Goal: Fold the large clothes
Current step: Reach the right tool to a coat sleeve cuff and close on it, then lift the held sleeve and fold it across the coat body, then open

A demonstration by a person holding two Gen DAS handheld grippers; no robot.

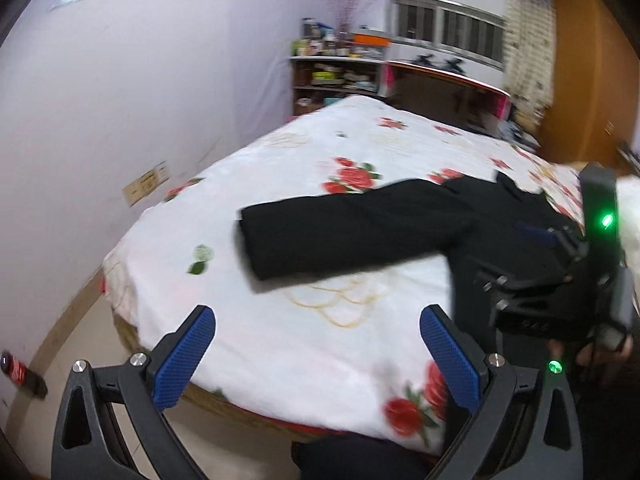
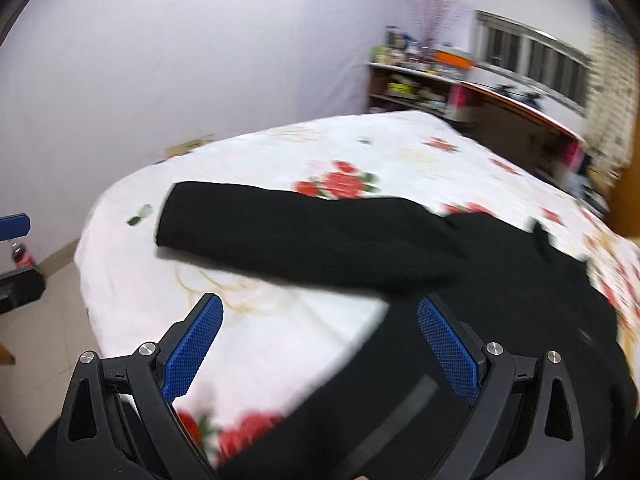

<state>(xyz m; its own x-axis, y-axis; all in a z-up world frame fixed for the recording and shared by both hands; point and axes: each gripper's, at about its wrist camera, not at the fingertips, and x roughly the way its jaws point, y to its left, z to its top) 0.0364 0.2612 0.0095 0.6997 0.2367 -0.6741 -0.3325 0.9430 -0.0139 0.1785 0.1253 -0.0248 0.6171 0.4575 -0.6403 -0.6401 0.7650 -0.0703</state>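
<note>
A large black garment (image 1: pixel 360 232) lies on a bed with a white sheet printed with red roses (image 1: pixel 280 152). One sleeve stretches out to the left; the body lies to the right and hangs over the near edge. My left gripper (image 1: pixel 318 320) is open and empty above the bed's near corner, short of the sleeve. My right gripper (image 2: pixel 320 312) is open and empty, just above the garment (image 2: pixel 320 240) where the sleeve joins the body. The right gripper's body also shows at the right of the left wrist view (image 1: pixel 560 280).
A pale wall runs along the bed's left side. A cluttered shelf (image 1: pixel 336 72) and a dark headboard (image 1: pixel 440 96) stand at the far end, below a barred window. A red bottle (image 1: pixel 20 376) lies on the tiled floor at the left.
</note>
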